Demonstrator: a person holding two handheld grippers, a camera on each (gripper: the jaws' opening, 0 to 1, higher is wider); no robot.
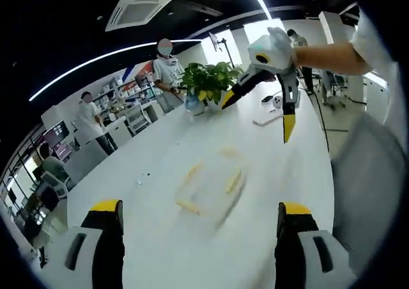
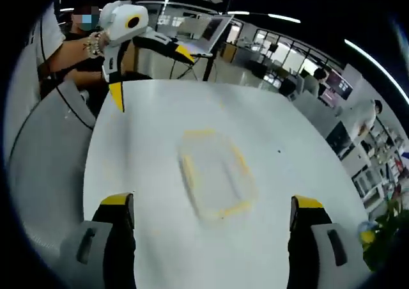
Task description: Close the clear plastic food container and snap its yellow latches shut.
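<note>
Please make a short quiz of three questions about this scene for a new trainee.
1. True or false: the right gripper is shut on the container.
2. Which surface does the container rest on? A) white table B) chair C) shelf
3. What stands at the table's far end in the left gripper view?

Key: 1. False; its jaws are spread, in the air, apart from the container. 2. A. 3. A potted plant.

Clear plastic food container point(image 2: 214, 174), yellow latches along rim, on plain white worktop point(image 2: 147, 129). White-bodied left tool point(image 2: 152, 71), black jaws, yellow tips. Right tool point(image 1: 255, 113) same colours. Green leafy plant point(image 1: 208, 79).
</note>
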